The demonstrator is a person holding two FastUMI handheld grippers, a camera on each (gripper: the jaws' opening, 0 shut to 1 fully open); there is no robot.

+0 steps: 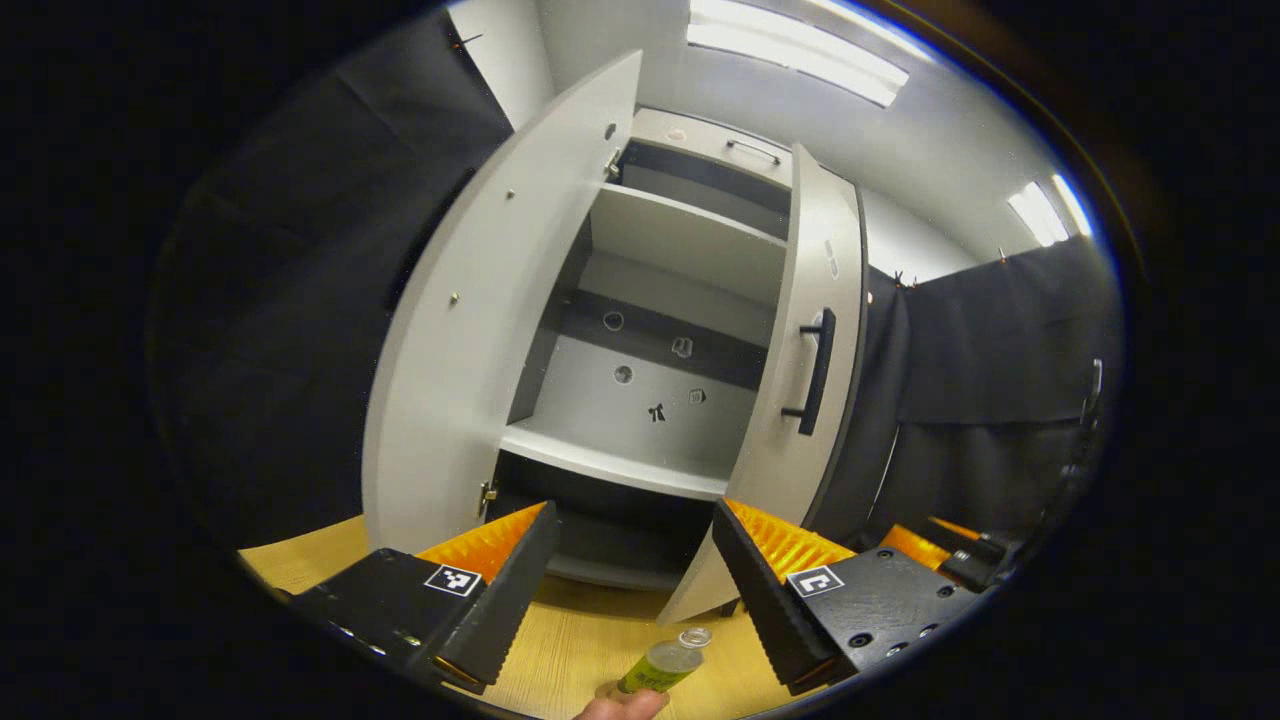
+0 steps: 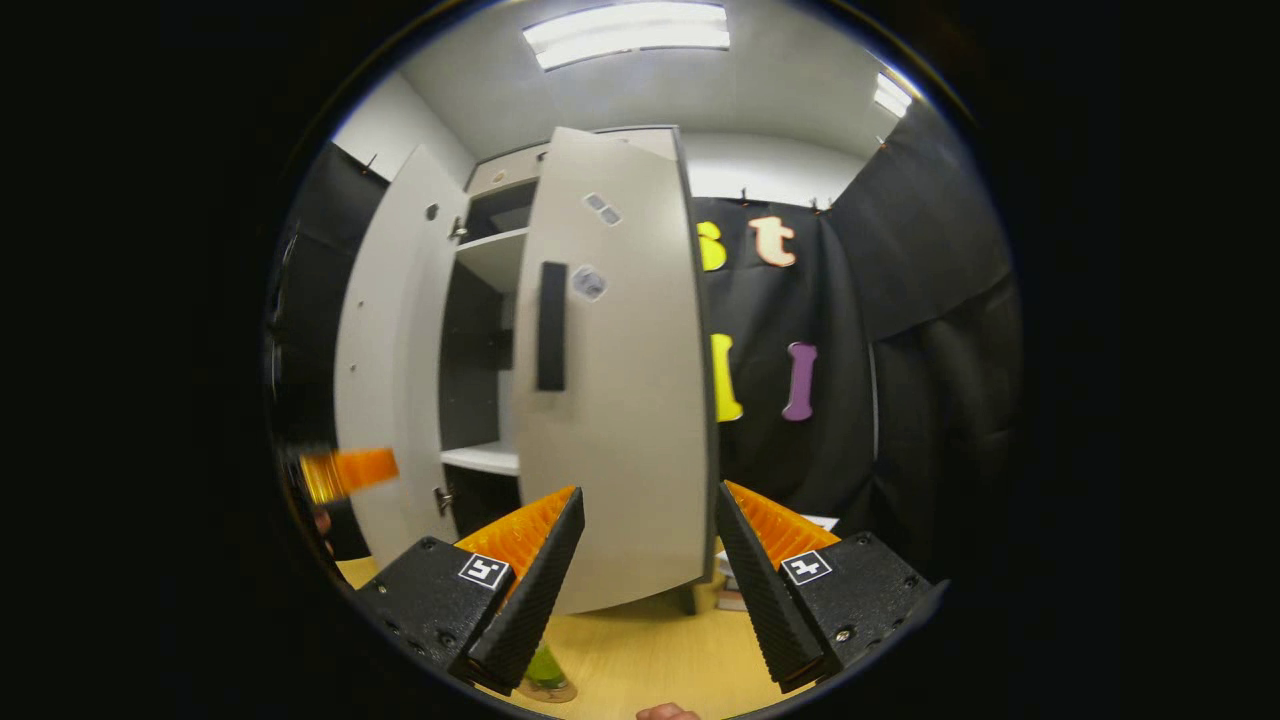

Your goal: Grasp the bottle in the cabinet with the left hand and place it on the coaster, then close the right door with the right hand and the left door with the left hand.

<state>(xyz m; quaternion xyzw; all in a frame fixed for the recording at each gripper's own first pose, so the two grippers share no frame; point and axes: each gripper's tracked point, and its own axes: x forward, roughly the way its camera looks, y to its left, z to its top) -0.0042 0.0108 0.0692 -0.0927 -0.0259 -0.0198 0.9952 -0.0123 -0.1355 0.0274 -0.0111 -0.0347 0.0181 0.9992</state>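
Note:
The white cabinet stands with both doors open, and its middle shelf [image 1: 610, 465] is bare. A small clear-capped bottle [image 1: 665, 665] with a green label stands on the wooden table below and between my left gripper's [image 1: 635, 590] fingers. That gripper is open and holds nothing. In the right gripper view the bottle's green base [image 2: 545, 668] rests on what looks like a round brownish coaster [image 2: 550, 692], partly hidden by a finger. My right gripper [image 2: 645, 590] is open, facing the outer face of the right door [image 2: 620, 400] near its black handle [image 2: 551, 325].
The left door [image 1: 470, 330] swings far out to the left; the right door [image 1: 810, 370] stands about edge-on. A person's fingertip [image 1: 620, 705] shows at the bottom edge. Black cloth walls close in both sides. The right gripper [image 1: 940, 550] sits low, right of the right door.

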